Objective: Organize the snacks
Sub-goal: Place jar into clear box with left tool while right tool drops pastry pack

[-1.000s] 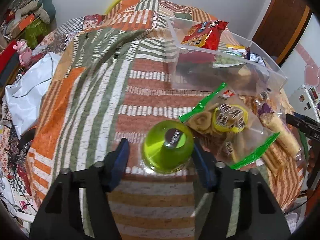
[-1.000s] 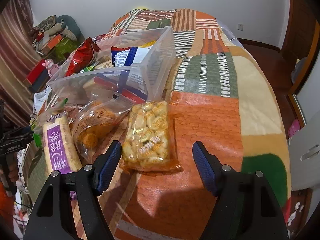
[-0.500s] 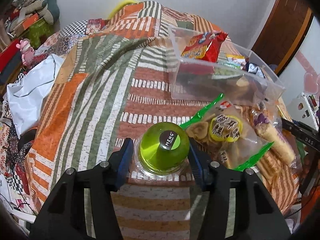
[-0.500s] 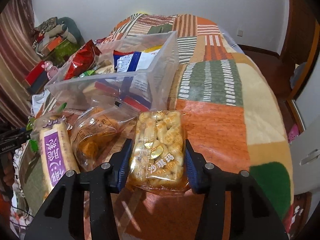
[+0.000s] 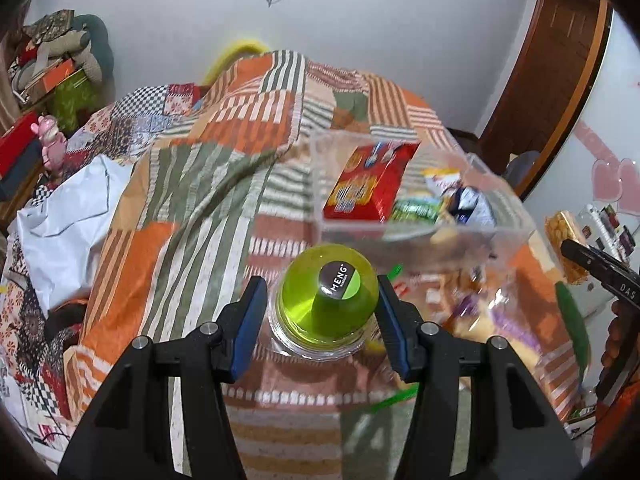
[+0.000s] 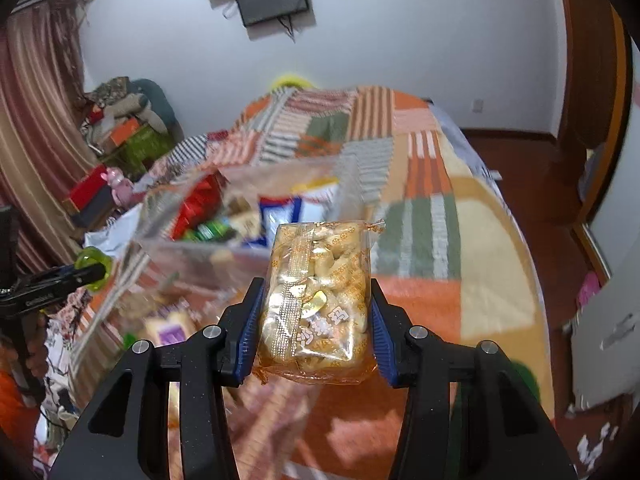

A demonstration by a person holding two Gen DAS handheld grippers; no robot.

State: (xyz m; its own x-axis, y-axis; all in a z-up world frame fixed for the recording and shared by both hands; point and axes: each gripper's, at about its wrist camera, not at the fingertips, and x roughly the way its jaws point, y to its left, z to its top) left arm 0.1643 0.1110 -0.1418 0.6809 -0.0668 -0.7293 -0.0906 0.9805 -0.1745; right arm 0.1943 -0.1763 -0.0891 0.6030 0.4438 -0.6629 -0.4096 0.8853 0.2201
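My left gripper is shut on a green jelly cup and holds it above the quilt, just in front of the clear plastic bin. My right gripper is shut on a clear packet of golden caramel treats, lifted above the quilt in front of the bin. The bin holds a red snack bag and several other packets. The packet in my right gripper also shows in the left wrist view, and the green cup in the right wrist view.
Blurred snack bags lie on the patchwork quilt in front of the bin. White bedding and cluttered boxes are at the left. A wooden door is at the right.
Both grippers closed on their items a second ago and have since lifted them off the quilt, moving them up toward the bin.
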